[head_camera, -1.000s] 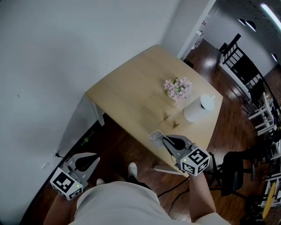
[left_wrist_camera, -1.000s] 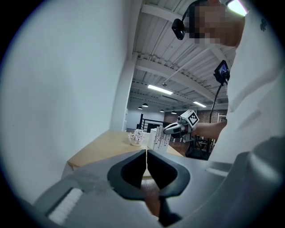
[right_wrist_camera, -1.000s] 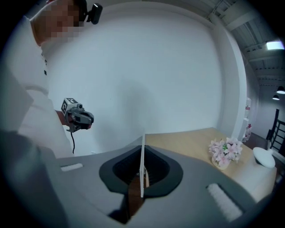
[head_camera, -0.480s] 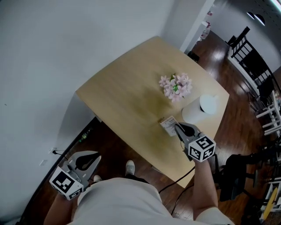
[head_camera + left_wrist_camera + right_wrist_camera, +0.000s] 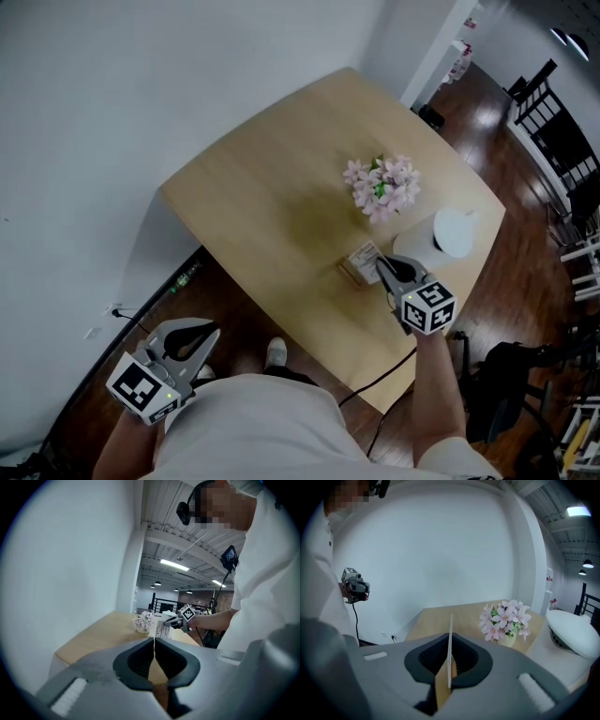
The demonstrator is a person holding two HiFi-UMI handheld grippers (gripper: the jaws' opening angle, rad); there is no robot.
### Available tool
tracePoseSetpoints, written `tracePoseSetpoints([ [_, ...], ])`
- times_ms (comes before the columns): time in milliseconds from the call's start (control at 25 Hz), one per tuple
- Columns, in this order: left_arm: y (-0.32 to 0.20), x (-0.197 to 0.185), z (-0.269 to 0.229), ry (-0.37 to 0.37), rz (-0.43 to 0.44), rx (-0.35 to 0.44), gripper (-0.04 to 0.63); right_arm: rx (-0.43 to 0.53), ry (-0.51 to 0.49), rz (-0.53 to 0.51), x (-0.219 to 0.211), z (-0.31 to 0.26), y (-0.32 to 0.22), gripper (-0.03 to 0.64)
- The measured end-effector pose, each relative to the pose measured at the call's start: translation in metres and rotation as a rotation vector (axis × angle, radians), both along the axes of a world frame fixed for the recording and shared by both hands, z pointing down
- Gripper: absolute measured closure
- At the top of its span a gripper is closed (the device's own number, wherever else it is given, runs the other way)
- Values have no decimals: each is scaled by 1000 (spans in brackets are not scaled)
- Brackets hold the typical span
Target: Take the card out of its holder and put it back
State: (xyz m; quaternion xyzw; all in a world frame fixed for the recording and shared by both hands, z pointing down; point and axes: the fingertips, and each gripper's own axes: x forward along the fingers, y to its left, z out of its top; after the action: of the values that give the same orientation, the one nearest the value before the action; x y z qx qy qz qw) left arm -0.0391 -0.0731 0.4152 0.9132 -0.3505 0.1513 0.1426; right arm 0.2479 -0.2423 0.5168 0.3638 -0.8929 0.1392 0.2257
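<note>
Gripping card (image 5: pixel 363 254) tight in right hand-held gripper (image 5: pixel 382 266), hemmed by flowers (image 5: pixel 382 186) and white container (image 5: pixel 448 234) on surface (image 5: pixel 262 197); with left hand-held gripper (image 5: pixel 204 332) closed, empty, off surface.

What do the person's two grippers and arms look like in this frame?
The left gripper and right gripper both have smooth grey shells, black ribbed jaw pads and a white cube with black square markers at the rear. A thin black cable hangs from the left one. The person wears a white short-sleeved shirt.
</note>
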Motion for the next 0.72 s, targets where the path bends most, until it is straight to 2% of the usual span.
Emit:
tracePoseSetpoints([
  [720,-17,15,7,-26,-13,-33,584,-49,-5,-57,3,29,-14,597],
])
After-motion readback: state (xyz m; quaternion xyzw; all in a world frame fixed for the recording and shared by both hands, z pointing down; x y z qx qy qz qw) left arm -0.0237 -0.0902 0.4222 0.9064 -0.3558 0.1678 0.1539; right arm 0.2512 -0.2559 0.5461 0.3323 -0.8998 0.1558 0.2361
